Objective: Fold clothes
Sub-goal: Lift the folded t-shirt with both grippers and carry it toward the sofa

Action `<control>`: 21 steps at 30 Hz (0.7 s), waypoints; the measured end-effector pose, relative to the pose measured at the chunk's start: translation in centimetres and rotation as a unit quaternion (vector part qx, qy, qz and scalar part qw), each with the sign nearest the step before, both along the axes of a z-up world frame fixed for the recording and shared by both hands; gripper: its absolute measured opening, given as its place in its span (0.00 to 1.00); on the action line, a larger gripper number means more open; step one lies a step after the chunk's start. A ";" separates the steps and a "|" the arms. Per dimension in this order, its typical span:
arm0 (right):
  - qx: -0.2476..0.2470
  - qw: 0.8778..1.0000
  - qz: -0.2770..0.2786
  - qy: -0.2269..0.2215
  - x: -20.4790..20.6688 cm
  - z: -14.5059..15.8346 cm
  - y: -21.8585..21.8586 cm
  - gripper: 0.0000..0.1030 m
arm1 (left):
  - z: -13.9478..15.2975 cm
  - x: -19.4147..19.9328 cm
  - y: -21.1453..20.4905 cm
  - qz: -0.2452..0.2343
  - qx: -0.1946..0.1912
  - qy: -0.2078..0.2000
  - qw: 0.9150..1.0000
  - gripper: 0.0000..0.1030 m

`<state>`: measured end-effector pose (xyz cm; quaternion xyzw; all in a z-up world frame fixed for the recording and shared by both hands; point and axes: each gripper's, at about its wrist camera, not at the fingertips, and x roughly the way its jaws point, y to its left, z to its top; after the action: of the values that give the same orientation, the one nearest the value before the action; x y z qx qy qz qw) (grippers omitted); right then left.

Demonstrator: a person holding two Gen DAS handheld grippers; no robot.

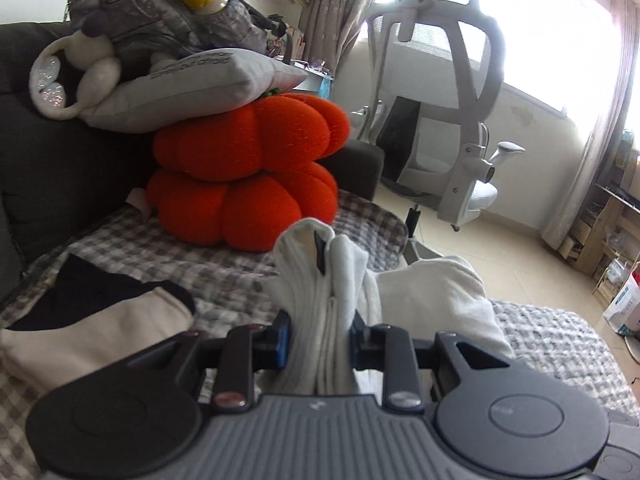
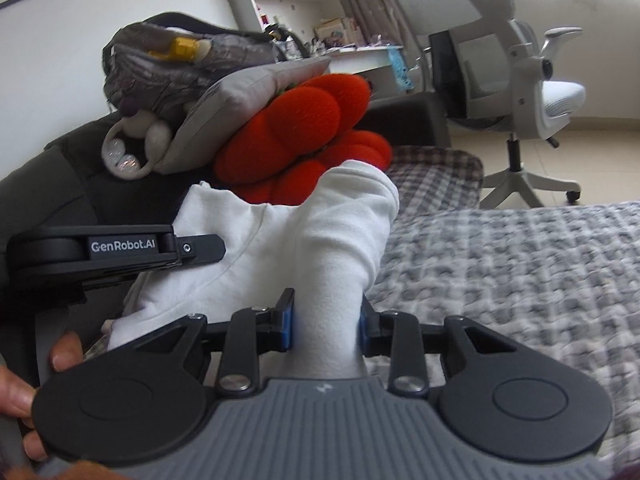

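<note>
A white garment [image 1: 436,292] is bunched up and held off the checked bed cover [image 1: 192,256] by both grippers. My left gripper [image 1: 320,340] is shut on a thick wad of its folds, which stick up between the blue pads. My right gripper [image 2: 326,328] is shut on another thick part of the same white garment [image 2: 320,232]. The left gripper's black body [image 2: 120,252] shows side-on at the left of the right wrist view, with a hand [image 2: 24,380] below it. A folded cream and black garment [image 1: 92,320] lies on the cover at the left.
Two orange cushions [image 1: 248,168] are stacked on the bed against a dark sofa back [image 1: 48,168], with a grey pillow [image 1: 192,84], a plush toy and a grey bag on top. A white office chair [image 1: 452,92] stands on the tiled floor beyond the bed. Shelves stand at the right.
</note>
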<state>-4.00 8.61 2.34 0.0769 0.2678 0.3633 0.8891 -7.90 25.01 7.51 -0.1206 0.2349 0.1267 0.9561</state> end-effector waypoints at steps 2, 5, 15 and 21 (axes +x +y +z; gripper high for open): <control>0.001 1.000 0.010 0.010 -0.4 -0.2 0.9 0.32 | -0.1 -0.8 1.0 0.007 -0.004 -0.002 1.000 0.27; 0.011 0.999 0.023 0.035 -0.8 -0.5 2.4 0.32 | -0.3 -1.9 2.6 0.011 0.001 -0.006 1.000 0.27; 0.085 0.990 0.043 0.106 -0.2 -0.5 9.8 0.32 | 1.5 -2.6 10.8 0.034 0.032 -0.008 0.999 0.26; 0.112 0.985 0.072 0.113 0.5 0.9 13.3 0.32 | 3.0 -3.8 16.1 0.057 0.035 -0.015 0.998 0.26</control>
<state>-3.48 21.92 3.25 0.1970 0.3294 0.4429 0.8102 -11.71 41.12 10.53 -0.1019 0.2082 0.1878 0.9544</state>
